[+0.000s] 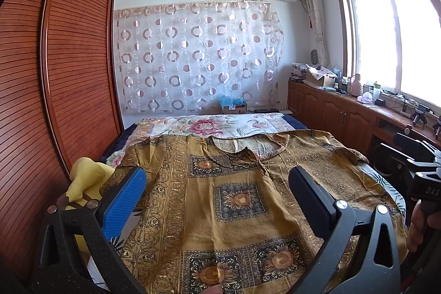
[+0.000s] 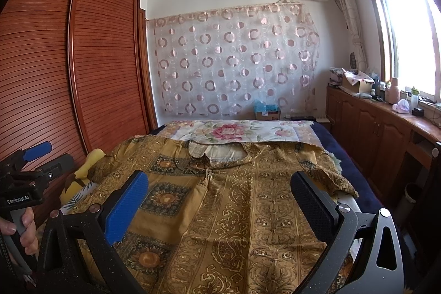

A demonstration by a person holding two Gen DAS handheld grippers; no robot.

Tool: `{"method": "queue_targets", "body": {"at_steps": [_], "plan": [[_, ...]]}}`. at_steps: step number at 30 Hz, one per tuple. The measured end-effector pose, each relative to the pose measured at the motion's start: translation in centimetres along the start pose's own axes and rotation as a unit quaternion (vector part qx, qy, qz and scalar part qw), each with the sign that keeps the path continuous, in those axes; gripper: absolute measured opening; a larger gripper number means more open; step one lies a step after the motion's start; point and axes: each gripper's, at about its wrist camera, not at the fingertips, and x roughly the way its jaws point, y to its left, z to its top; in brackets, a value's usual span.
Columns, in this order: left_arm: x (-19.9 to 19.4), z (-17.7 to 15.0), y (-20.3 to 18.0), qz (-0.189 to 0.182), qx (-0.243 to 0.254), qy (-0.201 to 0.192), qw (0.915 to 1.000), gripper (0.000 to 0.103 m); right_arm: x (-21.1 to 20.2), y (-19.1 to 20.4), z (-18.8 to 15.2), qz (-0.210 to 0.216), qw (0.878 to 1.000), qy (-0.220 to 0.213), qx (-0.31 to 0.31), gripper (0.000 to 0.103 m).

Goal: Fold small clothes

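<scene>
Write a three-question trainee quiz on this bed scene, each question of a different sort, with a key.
1. True or false: the left claw is shut on the patterned shirt.
2. What lies at the shirt's left edge, by the wardrobe? A) yellow cloth B) red towel C) black shoe
3. Fill in: the shirt lies spread ____ on the bed, neckline toward the far wall.

Key: 1 false, both the left and the right claw are open above the shirt; 2 A; 3 flat.

At your nine o'clock the left gripper [image 2: 26, 178] body reads "GenRobot.AI", and at three o'clock the right gripper [image 1: 421, 178] shows "DAS".
</scene>
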Motion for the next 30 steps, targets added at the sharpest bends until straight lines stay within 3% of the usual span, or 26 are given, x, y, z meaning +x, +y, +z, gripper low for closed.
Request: {"method": "queue_targets", "body": {"at_steps": [30], "plan": [[-0.09,-0.01,-0.1,0.0,0.001,-0.001,1.0,0.103,-0.4,0.2,0.21,0.001,1.0,-0.003,-0.002,0.103]]}}
